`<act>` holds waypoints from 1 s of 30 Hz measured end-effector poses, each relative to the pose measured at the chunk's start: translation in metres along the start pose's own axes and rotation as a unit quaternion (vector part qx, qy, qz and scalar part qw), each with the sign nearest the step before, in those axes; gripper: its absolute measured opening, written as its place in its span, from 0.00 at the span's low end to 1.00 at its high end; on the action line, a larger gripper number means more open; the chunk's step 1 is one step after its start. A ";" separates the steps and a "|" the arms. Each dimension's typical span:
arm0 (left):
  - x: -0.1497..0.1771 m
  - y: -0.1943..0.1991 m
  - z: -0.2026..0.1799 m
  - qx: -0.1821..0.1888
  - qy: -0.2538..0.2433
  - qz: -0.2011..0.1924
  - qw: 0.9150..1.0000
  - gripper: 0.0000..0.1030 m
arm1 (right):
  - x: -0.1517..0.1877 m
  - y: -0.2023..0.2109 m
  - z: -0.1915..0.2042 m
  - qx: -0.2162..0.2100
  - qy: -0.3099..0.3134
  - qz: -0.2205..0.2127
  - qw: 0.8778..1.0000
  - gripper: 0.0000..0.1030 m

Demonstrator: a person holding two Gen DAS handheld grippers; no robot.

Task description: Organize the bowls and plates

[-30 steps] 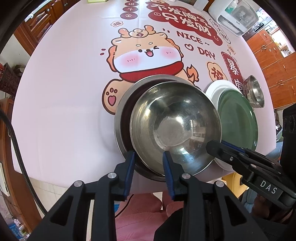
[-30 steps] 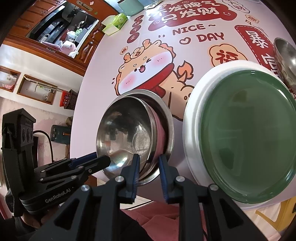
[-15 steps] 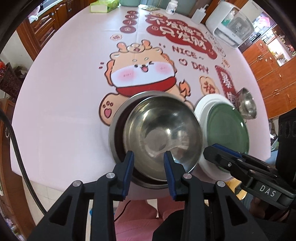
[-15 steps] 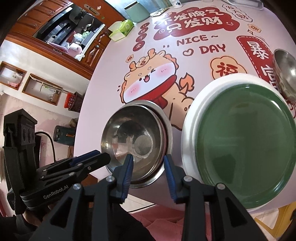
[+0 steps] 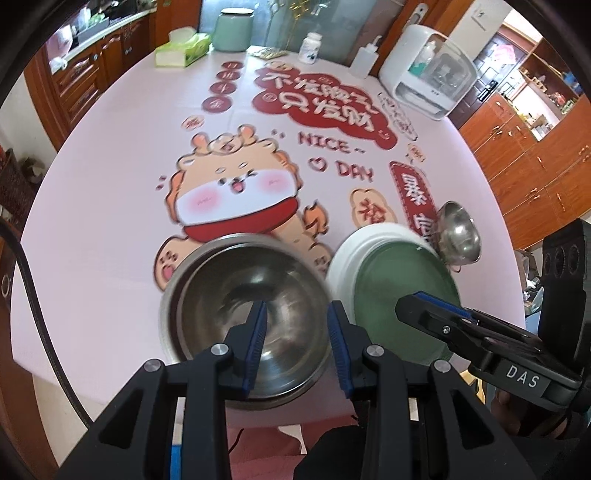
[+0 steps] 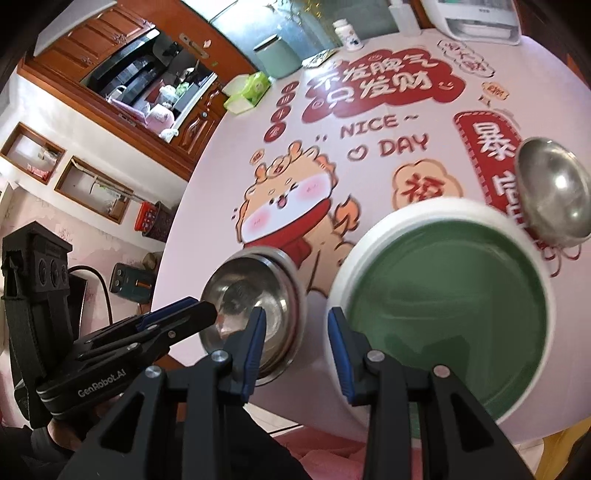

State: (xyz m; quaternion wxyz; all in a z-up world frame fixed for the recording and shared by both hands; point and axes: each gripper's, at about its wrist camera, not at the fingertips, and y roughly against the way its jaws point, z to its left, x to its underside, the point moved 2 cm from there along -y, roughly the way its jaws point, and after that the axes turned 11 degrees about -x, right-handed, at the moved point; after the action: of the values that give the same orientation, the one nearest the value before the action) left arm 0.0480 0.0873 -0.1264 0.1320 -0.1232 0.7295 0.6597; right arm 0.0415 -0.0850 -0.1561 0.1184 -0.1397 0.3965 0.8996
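Two steel bowls (image 5: 236, 306) sit nested one inside the other near the table's front edge, also seen in the right wrist view (image 6: 255, 302). To their right a green plate (image 5: 402, 291) lies on a white plate (image 5: 343, 258). A small steel bowl (image 5: 460, 232) stands beyond them. My left gripper (image 5: 297, 343) hovers above the nested bowls, open, with nothing gripped. My right gripper (image 6: 295, 343) is open over the gap between the bowls and the white plate (image 6: 369, 251), holding nothing. The green plate (image 6: 447, 317) and small bowl (image 6: 554, 192) lie to its right.
The round table carries a pink cartoon cloth (image 5: 110, 221). At the far edge stand a tissue box (image 5: 183, 50), a green canister (image 5: 232, 31), a white bottle (image 5: 310, 48), a pump bottle (image 5: 364, 59) and a white appliance (image 5: 428, 81). Wooden cabinets (image 5: 535, 158) line the right.
Both grippers have drawn back and risen from the nested bowls, which stay on the table. The right jaws have widened. The inner bowl now sits more centred in the outer one.
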 end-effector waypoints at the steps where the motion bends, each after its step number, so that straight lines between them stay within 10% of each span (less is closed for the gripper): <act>1: -0.002 0.001 -0.005 -0.001 -0.002 -0.005 1.000 0.32 | -0.002 0.004 -0.003 0.002 0.000 -0.003 1.000 0.34; 30: -0.042 -0.005 -0.165 -0.011 -0.020 -0.111 0.994 0.39 | -0.053 0.119 -0.100 0.100 0.110 -0.083 0.985 0.34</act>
State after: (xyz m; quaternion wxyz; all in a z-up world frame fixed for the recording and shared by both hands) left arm 0.0836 -0.0771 -0.1004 0.2181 -0.1914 0.7015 0.6509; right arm 0.0683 -0.2433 -0.1220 0.1614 -0.2578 0.4818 0.8218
